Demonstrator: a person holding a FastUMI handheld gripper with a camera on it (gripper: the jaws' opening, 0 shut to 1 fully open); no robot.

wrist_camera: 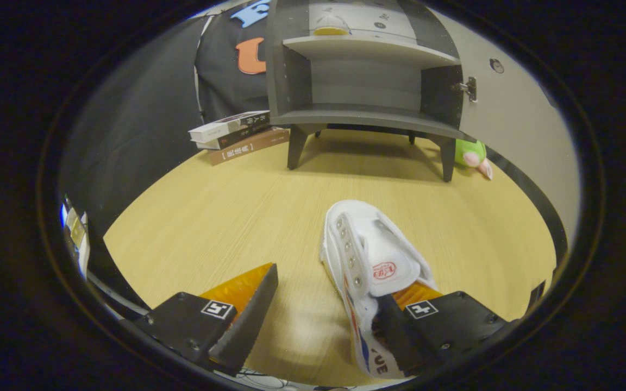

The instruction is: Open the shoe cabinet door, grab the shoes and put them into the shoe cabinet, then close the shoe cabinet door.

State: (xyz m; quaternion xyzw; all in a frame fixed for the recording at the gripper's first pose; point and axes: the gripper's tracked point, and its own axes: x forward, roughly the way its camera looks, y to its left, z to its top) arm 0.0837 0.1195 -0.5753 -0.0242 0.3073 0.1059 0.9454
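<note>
The gripper (pixel 326 309) is spread wide and grips nothing, though one finger sits inside the heel opening of the white shoe (pixel 370 255), whose toe points ahead toward the open shoe cabinet (pixel 364 117) well beyond. The shoe looks light and soft-sided, so pinching the stiffer heel collar would likely hold best.

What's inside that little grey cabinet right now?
The cabinet stands open and both shelves look bare. A small yellowish object sits on its top. The white shoe lies on the table, beside one finger of the open gripper.
</note>
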